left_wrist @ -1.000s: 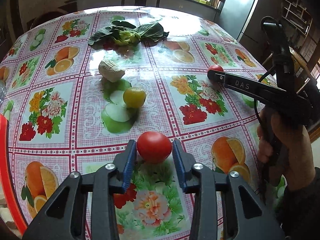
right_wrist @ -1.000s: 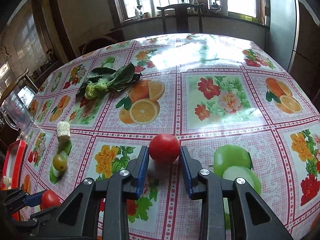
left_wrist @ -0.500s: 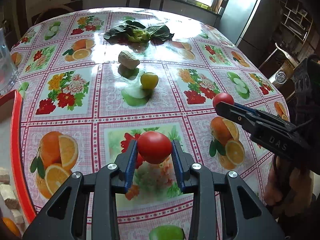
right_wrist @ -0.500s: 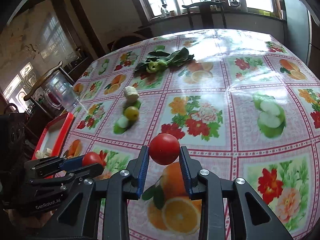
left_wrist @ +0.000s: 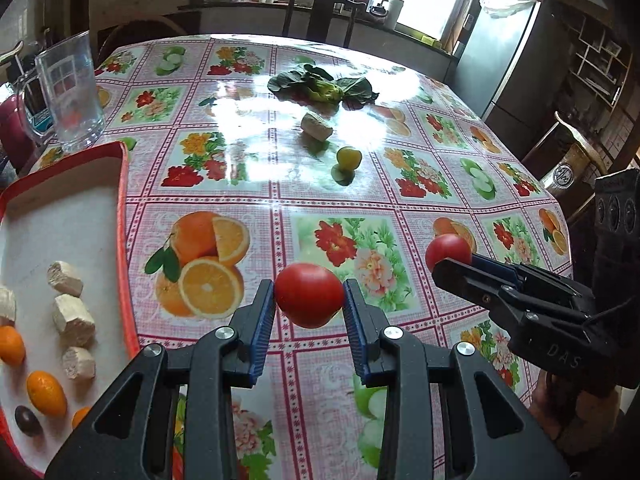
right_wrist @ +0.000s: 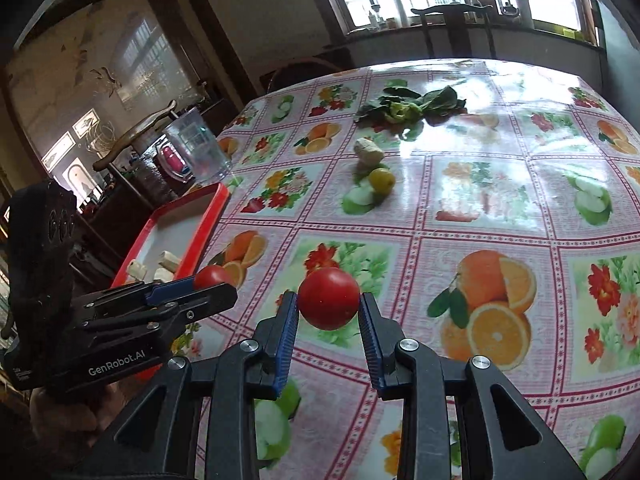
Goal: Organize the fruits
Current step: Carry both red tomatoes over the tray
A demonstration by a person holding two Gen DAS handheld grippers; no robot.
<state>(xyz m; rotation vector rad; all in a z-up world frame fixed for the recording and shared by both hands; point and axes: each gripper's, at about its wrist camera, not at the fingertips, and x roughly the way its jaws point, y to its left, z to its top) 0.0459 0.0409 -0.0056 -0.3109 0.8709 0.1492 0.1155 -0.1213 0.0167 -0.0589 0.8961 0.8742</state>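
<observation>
Red tomatoes, one [left_wrist: 309,294] pinched in left claw [left_wrist: 309,312], another [right_wrist: 329,298] in right claw [right_wrist: 329,316].

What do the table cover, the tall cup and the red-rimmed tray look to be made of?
Table cover: glossy printed vinyl or oilcloth, judging by window glare. Tall cup: clear glass or plastic; the look leaves it open. Red-rimmed tray: probably moulded plastic, matte white floor.
</observation>
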